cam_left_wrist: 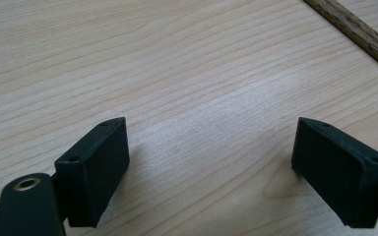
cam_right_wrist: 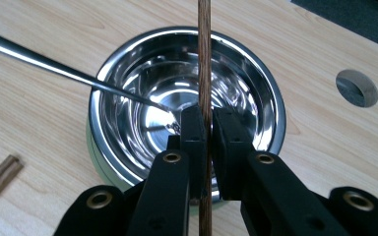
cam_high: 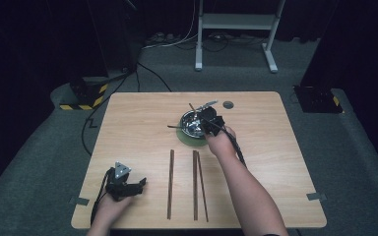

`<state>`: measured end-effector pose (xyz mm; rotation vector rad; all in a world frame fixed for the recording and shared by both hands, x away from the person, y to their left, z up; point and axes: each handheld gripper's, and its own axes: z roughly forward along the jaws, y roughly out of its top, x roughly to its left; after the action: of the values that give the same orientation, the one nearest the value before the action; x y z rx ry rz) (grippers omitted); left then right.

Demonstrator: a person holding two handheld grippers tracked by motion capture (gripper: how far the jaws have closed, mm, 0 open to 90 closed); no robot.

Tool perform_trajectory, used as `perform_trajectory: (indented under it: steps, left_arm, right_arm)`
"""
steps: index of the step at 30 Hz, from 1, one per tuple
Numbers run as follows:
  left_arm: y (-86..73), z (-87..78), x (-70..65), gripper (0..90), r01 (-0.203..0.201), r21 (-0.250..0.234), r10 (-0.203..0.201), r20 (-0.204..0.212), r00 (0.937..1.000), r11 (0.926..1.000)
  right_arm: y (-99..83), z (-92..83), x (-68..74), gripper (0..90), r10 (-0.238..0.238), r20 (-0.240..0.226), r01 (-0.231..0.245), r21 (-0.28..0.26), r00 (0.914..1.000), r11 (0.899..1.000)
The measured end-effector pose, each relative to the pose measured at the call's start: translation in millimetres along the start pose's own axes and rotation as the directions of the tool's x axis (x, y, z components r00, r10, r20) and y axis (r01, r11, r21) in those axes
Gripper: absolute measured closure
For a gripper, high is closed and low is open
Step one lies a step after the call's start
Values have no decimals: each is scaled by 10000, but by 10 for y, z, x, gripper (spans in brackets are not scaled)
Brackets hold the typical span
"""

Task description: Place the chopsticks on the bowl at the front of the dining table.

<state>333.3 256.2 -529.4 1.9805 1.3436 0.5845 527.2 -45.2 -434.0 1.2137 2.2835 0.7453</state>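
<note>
A wooden chopstick is clamped between the jaws of the right gripper, directly over a shiny steel bowl. In the right gripper view its long axis runs straight up the middle, from below the jaws, across the bowl's hollow and past the far rim. In the high view the held stick is hard to make out behind the right gripper; a thin brown end beyond the bowl may be its tip, pointing away from the person.

A metal utensil leans in the bowl, its handle slanting out over the rim to the upper left in the right gripper view. The bowl sits on a round green mat near the middle of the surface, towards the far side. Another short brown stick end lies just beside the bowl's left edge.

Nearer the person, three more chopsticks lie flat with their long axes running near to far: one alone on the left, and a pair close together to its right.

The left gripper rests low on the surface near the front left corner, held by the left hand. Its jaws stand wide apart with bare wood between them, and one chopstick crosses the upper right corner of the left gripper view. A round hole is set in the surface beyond the bowl.
</note>
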Motion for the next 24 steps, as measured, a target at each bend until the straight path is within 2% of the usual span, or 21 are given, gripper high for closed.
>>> perform_trajectory:
  steps: [4,6,13,24]
  left_arm:
    - [0,-1,-1,145,12,13,-12,10,10000,10000]
    - [1,-1,0,146,14,12,-14,16,10000,10000]
    - [3,-1,5,145,-33,31,33,32,10000,10000]
    - [3,-1,5,145,-39,32,39,29,10000,10000]
  right_arm:
    - [76,38,4,842,-71,187,71,-8,9998,10000]
    - [121,57,-5,842,78,164,-77,-34,9998,10000]
    - [231,147,34,841,80,125,-80,41,9999,10000]
    - [267,293,111,841,361,-298,-354,238,9989,9991]
